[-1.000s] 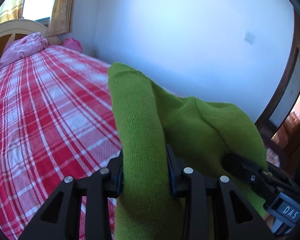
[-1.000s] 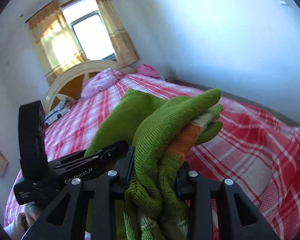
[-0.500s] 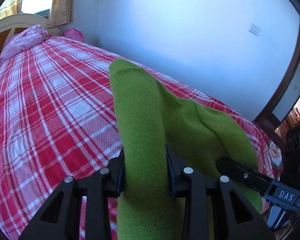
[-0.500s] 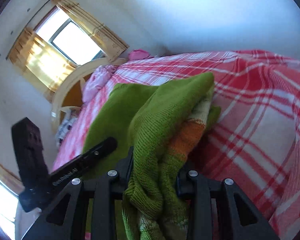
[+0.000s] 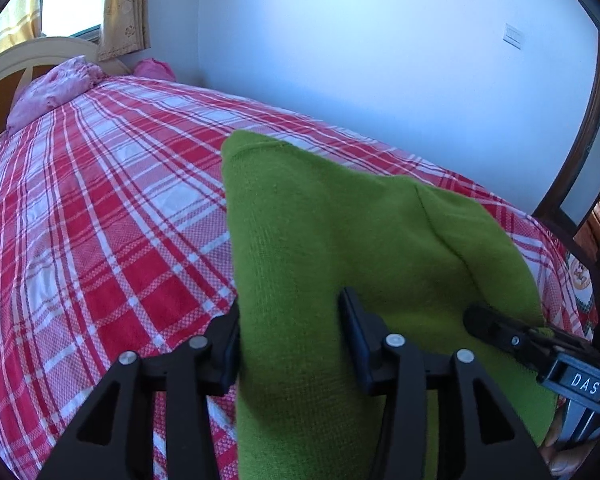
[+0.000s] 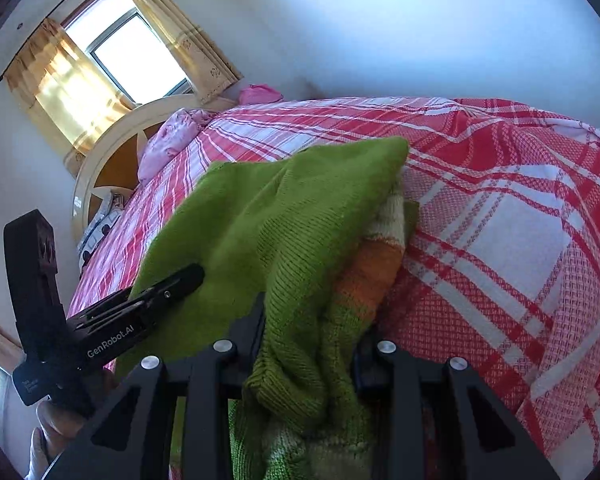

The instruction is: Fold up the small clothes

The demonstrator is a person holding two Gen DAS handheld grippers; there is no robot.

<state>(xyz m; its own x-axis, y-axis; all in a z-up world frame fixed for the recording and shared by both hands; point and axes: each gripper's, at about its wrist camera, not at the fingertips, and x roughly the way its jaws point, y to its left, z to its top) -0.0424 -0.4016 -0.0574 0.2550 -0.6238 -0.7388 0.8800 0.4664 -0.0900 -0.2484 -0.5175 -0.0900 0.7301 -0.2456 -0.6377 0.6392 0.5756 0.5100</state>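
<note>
Green knit sweater (image 5: 340, 240) has lowered toward the bed (image 5: 100, 220), folded.

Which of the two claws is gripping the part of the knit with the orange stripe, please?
The right claw; its bunch of green knit shows orange, the left claw grips plain green.

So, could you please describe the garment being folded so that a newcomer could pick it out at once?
Start at the bed with the red-and-white plaid cover. Over its near end, both grippers pinch one green knit sweater. Unlike the pink bedding by the headboard, it is bright green, with an orange and cream stripe showing underneath.
</note>
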